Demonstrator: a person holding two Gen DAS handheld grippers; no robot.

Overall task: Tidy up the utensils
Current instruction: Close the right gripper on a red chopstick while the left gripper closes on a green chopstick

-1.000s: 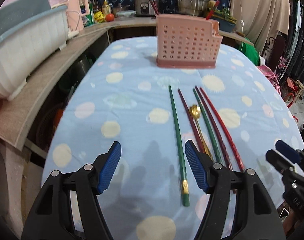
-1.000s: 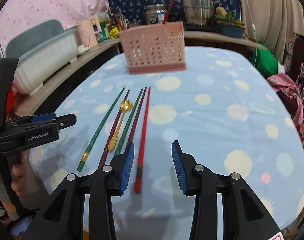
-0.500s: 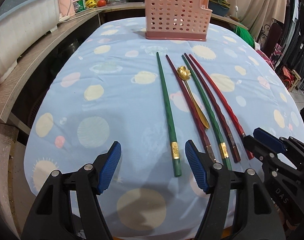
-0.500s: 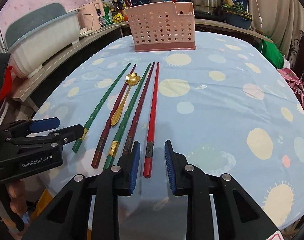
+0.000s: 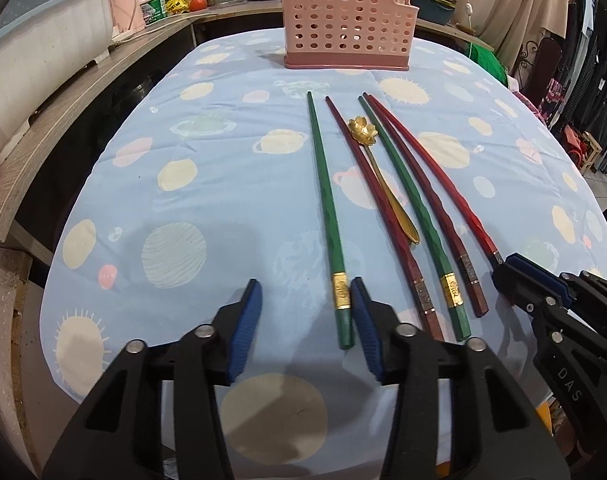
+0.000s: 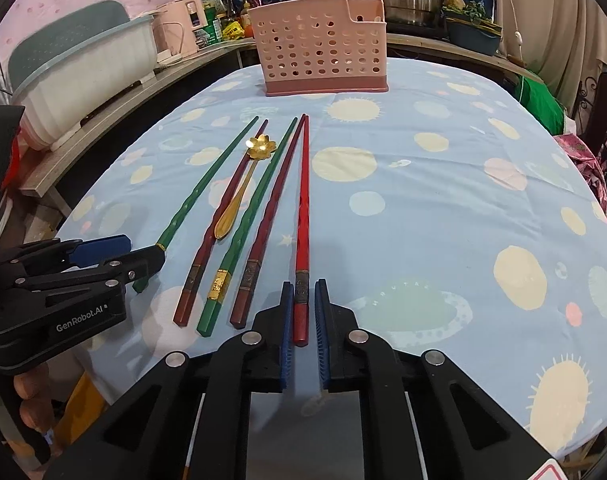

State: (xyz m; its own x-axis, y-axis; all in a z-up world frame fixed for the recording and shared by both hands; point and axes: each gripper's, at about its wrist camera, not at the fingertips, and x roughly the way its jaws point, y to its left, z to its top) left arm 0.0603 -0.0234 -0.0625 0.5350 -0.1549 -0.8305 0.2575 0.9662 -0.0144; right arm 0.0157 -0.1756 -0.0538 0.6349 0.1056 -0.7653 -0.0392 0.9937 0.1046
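**Two claws low over a row of chopsticks**

The near ends of several sticks are partly covered: the right claw [image 6: 302, 320] hides the butt of the bright red chopstick [image 6: 302, 216], and in the right wrist view the left claw [image 6: 115, 258] covers the end of the leftmost green chopstick [image 5: 327, 216]. Engraving on the metal bands is too small to read. The pink basket's [image 5: 347, 20] inside cannot be seen.

Readable writing: "GenRobot.AI" on the left claw's body in the right wrist view, and "DAS" on the right claw's body in the left wrist view.

The left claw's jaws have just been closing. They are still apart: the green chopstick lies just beside the right-hand blue ribbed pad, with a wide gap to the other. The right claw's jaws have also just been closing and now hug the red chopstick's banded end, gripping it as it lies on the counter [image 6: 443, 208].

All five sticks are faceted and twisted, lying side by side on a pale blue cloth printed with suns and planets. Among them lies a gold spoon [image 5: 377, 168] with a flower-shaped bowl. The perforated plastic basket stands upright at the far end, well apart from the sticks.
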